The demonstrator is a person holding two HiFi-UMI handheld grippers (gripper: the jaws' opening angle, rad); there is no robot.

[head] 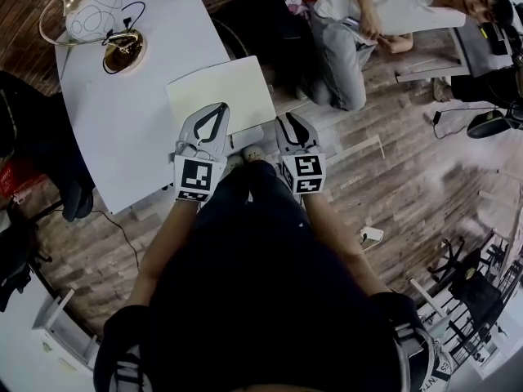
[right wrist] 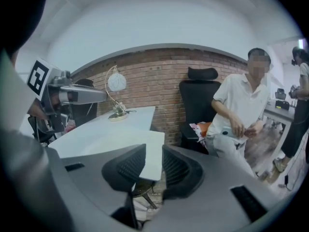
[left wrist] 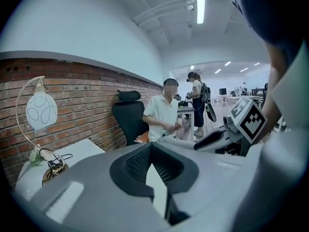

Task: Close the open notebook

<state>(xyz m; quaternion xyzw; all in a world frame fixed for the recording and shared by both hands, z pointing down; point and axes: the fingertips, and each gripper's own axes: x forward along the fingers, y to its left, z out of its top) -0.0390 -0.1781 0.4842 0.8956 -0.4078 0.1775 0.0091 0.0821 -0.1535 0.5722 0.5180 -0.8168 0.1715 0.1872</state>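
Grey plastic jaws first. On my left gripper (head: 219, 107) (left wrist: 150, 146) the tips sit pressed together, and I can make out nothing pinched between them. A sliver of white page shows through the hollow behind the tips. My right gripper (head: 294, 121) (right wrist: 153, 151) has its jaws spread, pads clear of everything, and a white corner shows through the gap beyond them.

That white is the notebook (head: 221, 88) (right wrist: 116, 146). It lies flat with pale pages up, at 12 o'clock from the left gripper, whose tips hang over its near edge. From the right gripper it sits at about 10 o'clock, just beside the tips. Whether either gripper touches it I cannot tell. It rests on the near corner of the white table (head: 122, 129), with its right part jutting past the table's edge over the wood floor (head: 392, 178).

Further out at 10 o'clock, a lamp (head: 91, 12) with a round white shade stands at the table's far end. At 1 o'clock a person (head: 368, 23) in a white shirt sits beside a black chair (right wrist: 198, 100), with the brick wall (right wrist: 145, 81) behind.
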